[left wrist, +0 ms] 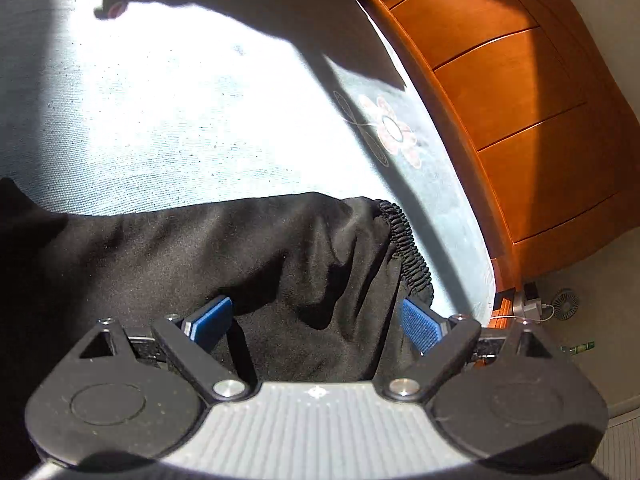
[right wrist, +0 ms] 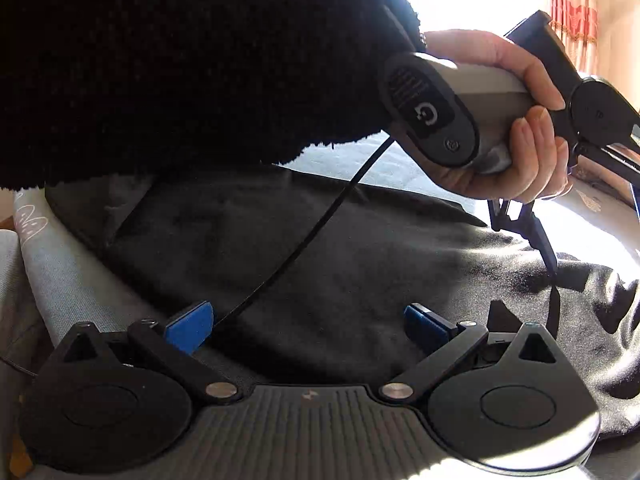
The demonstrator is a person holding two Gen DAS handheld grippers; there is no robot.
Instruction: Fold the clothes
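A black garment point(left wrist: 248, 256) with a gathered elastic waistband point(left wrist: 408, 248) lies on a pale blue bedsheet point(left wrist: 180, 120). My left gripper point(left wrist: 316, 320) is open, its blue pads point(left wrist: 212, 322) spread wide just over the cloth near the waistband. In the right wrist view the same black garment point(right wrist: 320, 248) lies spread flat. My right gripper point(right wrist: 308, 326) is open above it, holding nothing. The person's hand point(right wrist: 516, 120) holds the left gripper's handle at the upper right, its fingers point(right wrist: 548, 256) down on the cloth.
A wooden bed frame and panelling point(left wrist: 520, 100) run along the right of the bed. A flower print point(left wrist: 394, 132) marks the sheet. A black cable point(right wrist: 312, 240) hangs across the right wrist view. The person's fuzzy black sleeve point(right wrist: 180, 60) fills the top left there.
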